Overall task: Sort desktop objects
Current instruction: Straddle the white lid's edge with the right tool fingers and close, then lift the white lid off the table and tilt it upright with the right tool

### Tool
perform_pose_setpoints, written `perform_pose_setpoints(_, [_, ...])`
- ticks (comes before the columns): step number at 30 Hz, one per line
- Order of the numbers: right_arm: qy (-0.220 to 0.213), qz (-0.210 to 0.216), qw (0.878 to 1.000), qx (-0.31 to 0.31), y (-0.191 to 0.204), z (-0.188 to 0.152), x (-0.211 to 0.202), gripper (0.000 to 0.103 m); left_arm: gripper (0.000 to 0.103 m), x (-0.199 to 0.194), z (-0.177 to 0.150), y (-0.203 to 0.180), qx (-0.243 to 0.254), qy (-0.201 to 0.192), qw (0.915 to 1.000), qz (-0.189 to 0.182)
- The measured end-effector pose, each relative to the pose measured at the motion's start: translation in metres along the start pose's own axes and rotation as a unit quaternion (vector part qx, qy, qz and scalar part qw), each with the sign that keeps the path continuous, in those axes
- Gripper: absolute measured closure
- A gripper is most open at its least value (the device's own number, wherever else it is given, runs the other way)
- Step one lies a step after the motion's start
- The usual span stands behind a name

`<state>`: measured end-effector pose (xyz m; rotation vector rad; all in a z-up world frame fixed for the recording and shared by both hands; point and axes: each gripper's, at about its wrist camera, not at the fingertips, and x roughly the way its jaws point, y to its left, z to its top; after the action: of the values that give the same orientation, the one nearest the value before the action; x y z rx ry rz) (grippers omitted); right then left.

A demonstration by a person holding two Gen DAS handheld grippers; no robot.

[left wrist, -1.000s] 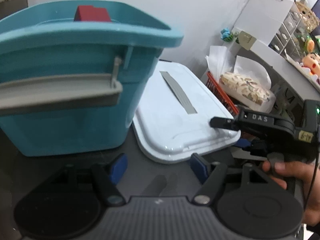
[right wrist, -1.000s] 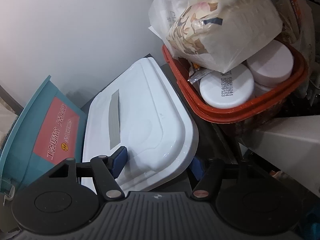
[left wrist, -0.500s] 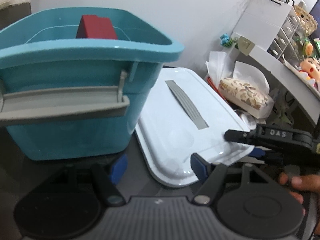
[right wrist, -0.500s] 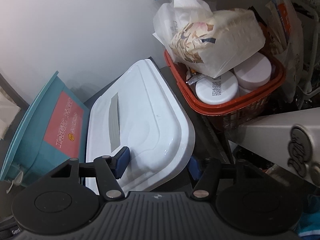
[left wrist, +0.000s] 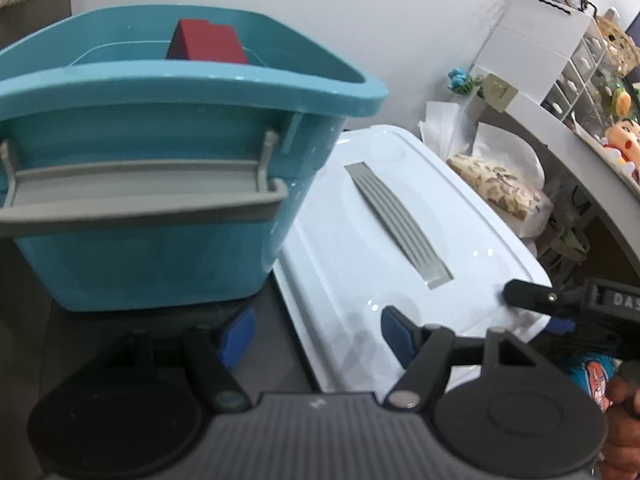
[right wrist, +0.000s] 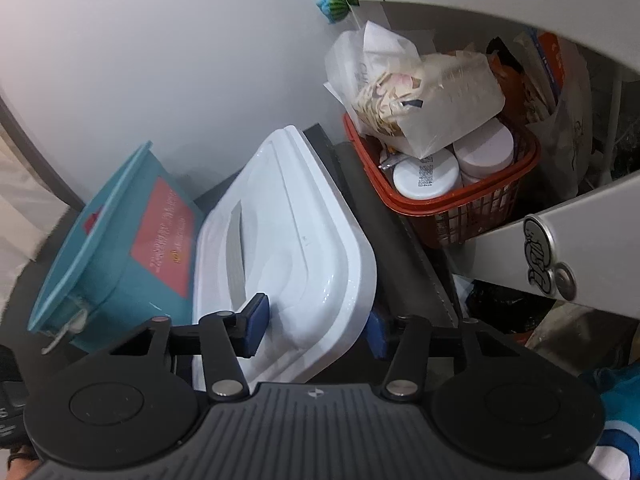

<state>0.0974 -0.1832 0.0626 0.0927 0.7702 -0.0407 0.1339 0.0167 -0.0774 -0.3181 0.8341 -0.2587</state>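
Note:
A white lid (left wrist: 360,260) with a grey handle strip lies on the dark table beside a teal bin (left wrist: 160,240) that holds a red block (left wrist: 206,42). My right gripper (right wrist: 316,328) has the white lid's (right wrist: 296,240) near right corner between its closing jaws. One blue pad rests on the lid's top and the other against its rim, and that corner is raised. The left wrist view shows the right gripper (left wrist: 536,308) on this corner from the right. My left gripper (left wrist: 316,336) is open, straddling the lid's near left edge without pressing it.
A red basket (right wrist: 480,194) with white jars (right wrist: 426,174) and a tissue pack (right wrist: 432,108) stands right of the lid. A grey desk part (right wrist: 560,240) crosses the right side. The teal bin (right wrist: 120,264) hems the lid's left. A hand (left wrist: 624,392) holds the right gripper.
The right gripper's jaws have narrowed onto the lid's corner and pulled back and up from the red basket. The lid has slid nearer to the left gripper.

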Motion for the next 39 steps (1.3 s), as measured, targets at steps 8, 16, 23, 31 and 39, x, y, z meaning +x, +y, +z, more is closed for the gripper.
perform_pose_setpoints(8, [-0.016, 0.056, 0.998, 0.017, -0.002, -0.002, -0.016, 0.061, 0.030, -0.007, 0.003, 0.005, -0.006, -0.010, 0.9999, 0.006])
perform_pose_setpoints(16, [-0.029, 0.131, 0.991, 0.014, 0.005, 0.002, -0.024, 0.060, 0.030, -0.010, 0.003, 0.010, -0.011, -0.008, 0.9999, 0.008])
perform_pose_setpoints(23, [-0.031, 0.168, 0.985, 0.017, 0.012, 0.002, -0.016, 0.060, 0.030, -0.013, 0.003, 0.012, -0.013, -0.012, 0.9998, 0.009])
perform_pose_setpoints(31, [-0.016, 0.178, 0.983, 0.028, 0.020, 0.002, 0.003, 0.060, 0.030, -0.015, 0.002, 0.018, -0.016, -0.012, 0.9997, 0.014])
perform_pose_setpoints(39, [-0.004, 0.162, 0.984, 0.078, 0.009, 0.003, 0.021, 0.061, 0.030, -0.011, 0.001, 0.019, -0.013, -0.005, 0.9998, 0.015])
